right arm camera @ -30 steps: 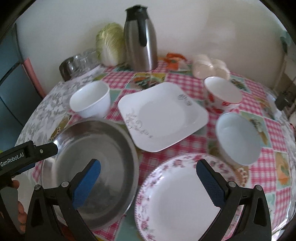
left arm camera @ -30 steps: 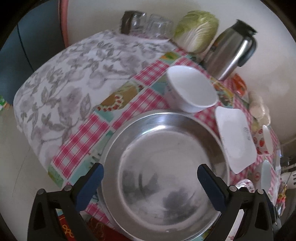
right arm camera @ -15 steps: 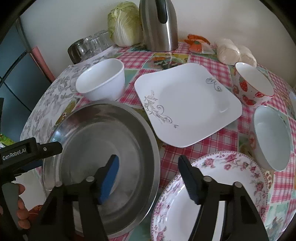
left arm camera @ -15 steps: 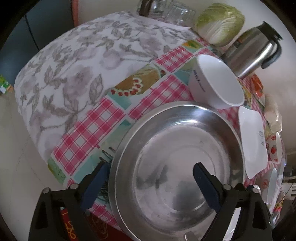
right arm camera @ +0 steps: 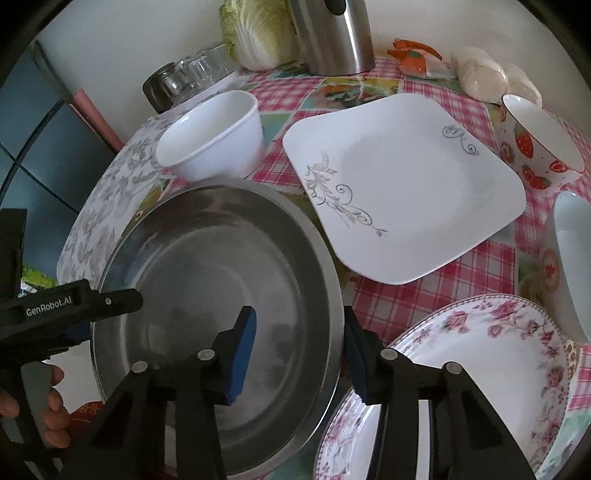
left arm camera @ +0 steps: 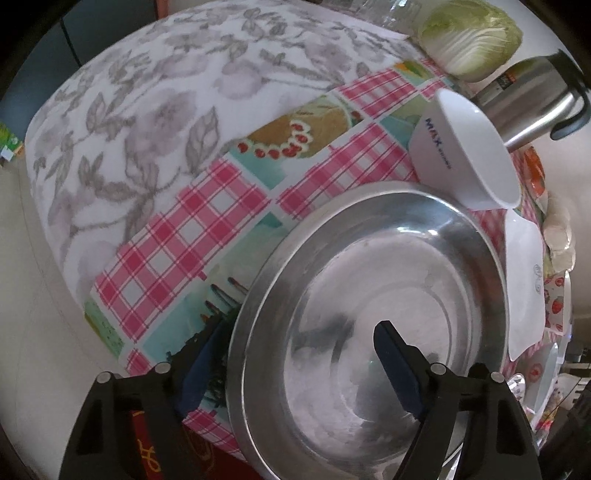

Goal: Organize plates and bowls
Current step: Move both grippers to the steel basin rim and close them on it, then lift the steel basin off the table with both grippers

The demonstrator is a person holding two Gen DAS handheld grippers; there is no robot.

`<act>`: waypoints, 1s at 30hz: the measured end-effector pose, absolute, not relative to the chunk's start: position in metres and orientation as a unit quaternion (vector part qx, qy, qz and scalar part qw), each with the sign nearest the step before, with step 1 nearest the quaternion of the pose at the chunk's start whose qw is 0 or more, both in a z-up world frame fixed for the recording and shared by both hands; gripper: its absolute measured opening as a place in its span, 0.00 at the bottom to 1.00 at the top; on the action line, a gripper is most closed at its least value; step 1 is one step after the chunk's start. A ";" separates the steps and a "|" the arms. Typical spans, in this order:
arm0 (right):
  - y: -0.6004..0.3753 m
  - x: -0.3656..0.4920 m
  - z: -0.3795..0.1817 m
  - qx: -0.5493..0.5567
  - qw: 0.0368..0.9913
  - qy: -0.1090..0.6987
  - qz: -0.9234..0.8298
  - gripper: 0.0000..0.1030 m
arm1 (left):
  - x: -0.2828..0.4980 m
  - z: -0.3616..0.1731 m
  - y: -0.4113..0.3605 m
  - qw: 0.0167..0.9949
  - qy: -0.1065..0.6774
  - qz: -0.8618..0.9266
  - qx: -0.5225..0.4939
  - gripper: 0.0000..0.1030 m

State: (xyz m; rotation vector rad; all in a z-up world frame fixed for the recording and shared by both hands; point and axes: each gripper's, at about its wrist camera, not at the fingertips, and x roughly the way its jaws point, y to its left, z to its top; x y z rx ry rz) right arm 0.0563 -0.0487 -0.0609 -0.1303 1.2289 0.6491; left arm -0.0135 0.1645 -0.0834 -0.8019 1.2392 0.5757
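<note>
A wide steel basin (left arm camera: 369,317) (right arm camera: 207,295) sits at the table's near-left edge. My left gripper (left arm camera: 295,365) straddles its left rim, one finger inside and one outside, still apart. My right gripper (right arm camera: 299,350) straddles its right rim the same way, narrowed but with a gap showing. A white bowl (right arm camera: 214,140) (left arm camera: 461,147) stands just behind the basin. A square white plate (right arm camera: 406,184), a strawberry bowl (right arm camera: 535,144), a white bowl (right arm camera: 569,266) and a rose-rimmed plate (right arm camera: 480,387) lie to the right.
A steel thermos (right arm camera: 332,33), a cabbage (right arm camera: 258,33), glass jars (right arm camera: 184,77) and wrapped buns (right arm camera: 484,74) line the back by the wall. The table edge drops off at left, covered by a grey floral cloth (left arm camera: 166,103).
Both grippers moved forward and down onto the basin and narrowed. Each now has one finger inside the rim and one outside.
</note>
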 end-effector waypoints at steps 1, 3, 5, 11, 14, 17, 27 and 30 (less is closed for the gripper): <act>-0.049 0.057 -0.062 -0.056 0.765 0.567 0.299 0.43 | -0.015 -0.085 0.165 0.702 0.555 0.261 -0.362 0.81; -0.050 0.059 -0.062 -0.047 0.764 0.570 0.300 0.39 | -0.018 -0.087 0.166 0.701 0.552 0.262 -0.368 0.81; -0.051 0.060 -0.062 -0.045 0.764 0.571 0.297 0.34 | -0.021 -0.088 0.166 0.701 0.551 0.262 -0.368 0.81; -0.055 0.063 -0.065 -0.040 0.763 0.574 0.295 0.23 | -0.027 -0.087 0.172 0.701 0.544 0.261 -0.380 0.79; -0.056 0.063 -0.068 -0.038 0.760 0.578 0.294 0.15 | -0.032 -0.082 0.175 0.701 0.541 0.273 -0.377 0.57; -0.057 0.064 -0.068 -0.037 0.760 0.580 0.290 0.13 | -0.038 -0.080 0.179 0.699 0.536 0.282 -0.380 0.46; -0.061 0.058 -0.049 -0.032 0.766 0.565 0.305 0.13 | -0.059 -0.066 0.196 0.706 0.517 0.293 -0.385 0.36; -0.062 0.058 -0.041 -0.026 0.769 0.557 0.312 0.13 | -0.065 -0.057 0.199 0.717 0.502 0.291 -0.388 0.36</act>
